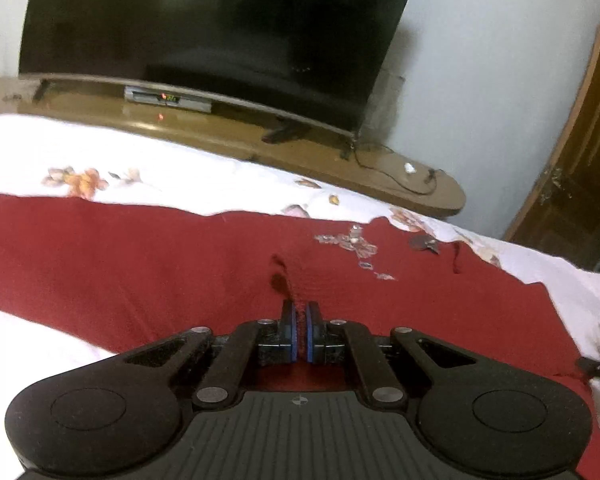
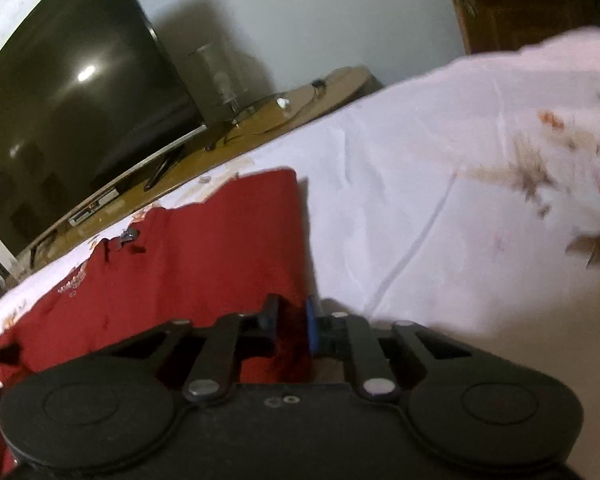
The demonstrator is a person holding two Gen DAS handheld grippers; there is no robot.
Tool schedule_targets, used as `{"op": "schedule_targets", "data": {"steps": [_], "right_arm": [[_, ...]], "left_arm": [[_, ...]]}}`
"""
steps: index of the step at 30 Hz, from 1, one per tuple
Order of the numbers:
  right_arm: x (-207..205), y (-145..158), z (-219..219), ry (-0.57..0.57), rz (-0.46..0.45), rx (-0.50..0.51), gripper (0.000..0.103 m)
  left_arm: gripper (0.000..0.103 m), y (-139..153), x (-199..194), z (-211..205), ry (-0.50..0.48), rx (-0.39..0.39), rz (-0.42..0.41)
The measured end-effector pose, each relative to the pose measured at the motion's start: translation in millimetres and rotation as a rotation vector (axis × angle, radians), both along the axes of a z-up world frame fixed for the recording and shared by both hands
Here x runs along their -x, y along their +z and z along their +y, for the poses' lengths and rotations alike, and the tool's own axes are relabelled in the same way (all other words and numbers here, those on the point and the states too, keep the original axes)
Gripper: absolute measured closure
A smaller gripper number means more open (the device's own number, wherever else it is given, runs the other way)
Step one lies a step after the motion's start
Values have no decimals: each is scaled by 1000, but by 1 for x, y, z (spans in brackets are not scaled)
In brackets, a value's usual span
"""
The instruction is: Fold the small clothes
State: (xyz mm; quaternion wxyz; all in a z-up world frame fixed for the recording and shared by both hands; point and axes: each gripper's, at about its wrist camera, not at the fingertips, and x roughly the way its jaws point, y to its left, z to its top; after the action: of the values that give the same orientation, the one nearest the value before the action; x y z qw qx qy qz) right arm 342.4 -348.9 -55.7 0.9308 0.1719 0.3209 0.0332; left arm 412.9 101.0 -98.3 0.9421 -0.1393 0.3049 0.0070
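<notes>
A dark red garment (image 1: 140,260) with a silver beaded motif (image 1: 352,242) lies spread on a white floral bedsheet (image 1: 160,168). My left gripper (image 1: 300,312) is shut on a pinched ridge of the red cloth near its middle, and a small pucker rises just ahead of the pads. In the right wrist view the red garment (image 2: 200,248) ends in a straight right-hand edge. My right gripper (image 2: 292,316) straddles that edge low down, with dark red cloth filling the narrow gap between its fingers. This view is blurred.
Beyond the bed's far edge stands a long wooden TV bench (image 1: 300,148) carrying a large dark television (image 1: 220,20), a set-top box (image 1: 168,98) and cables. A brown wooden door (image 1: 580,160) is at the right. Bare white bedsheet (image 2: 440,200) stretches to the right of the garment.
</notes>
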Motion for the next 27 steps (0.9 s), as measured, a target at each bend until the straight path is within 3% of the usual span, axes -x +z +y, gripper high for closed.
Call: {"op": "schedule_targets", "data": {"steps": [2, 4, 5, 7, 9, 11, 13, 15, 16, 17, 20, 21, 22, 23, 24, 25, 27], "right_arm": [[1, 0, 4, 4, -7, 61, 89], [-3, -8, 2, 13, 21, 50, 89], [-4, -6, 1, 19, 29, 48, 85], [-1, 0, -4, 16, 8, 39, 74], [4, 6, -11, 6, -33, 25, 74], [2, 12, -18, -3, -65, 21, 74], [-8, 16, -19, -11, -94, 31, 76], [-24, 19, -16, 4, -105, 32, 76], [-33, 19, -12, 20, -110, 39, 76], [-43, 19, -6, 41, -107, 50, 76], [-75, 11, 13, 125, -50, 97, 80], [-86, 6, 19, 133, -18, 143, 81], [-97, 0, 20, 122, 8, 189, 88], [-101, -2, 13, 105, 1, 191, 96], [-104, -1, 7, 74, 10, 186, 96], [-107, 0, 0, 20, 29, 200, 88], [-103, 1, -17, 4, 35, 142, 88]], "left_arm": [[99, -14, -6, 0, 8, -19, 74], [99, -16, -6, 0, 4, -21, 70], [98, -13, -5, 1, 8, -17, 65], [98, -8, -1, 6, 62, -27, 45], [98, 5, 9, 14, 122, -34, -18], [97, 18, 8, 12, 126, -41, -74], [94, 27, -6, 0, 65, -39, -100], [64, 28, -23, -21, -9, -58, -91], [34, 26, -32, -34, -43, -76, -95], [24, 22, -37, -45, -64, -99, -110], [26, 4, -57, -66, -108, -174, -39], [33, -6, -62, -67, -85, -220, 9], [42, -15, -63, -61, -56, -234, 45], [43, -14, -58, -52, -50, -196, 17], [44, -12, -57, -44, -26, -196, 27], [44, -11, -56, -42, -26, -208, 30], [44, -8, -55, -39, -31, -212, 35]]}}
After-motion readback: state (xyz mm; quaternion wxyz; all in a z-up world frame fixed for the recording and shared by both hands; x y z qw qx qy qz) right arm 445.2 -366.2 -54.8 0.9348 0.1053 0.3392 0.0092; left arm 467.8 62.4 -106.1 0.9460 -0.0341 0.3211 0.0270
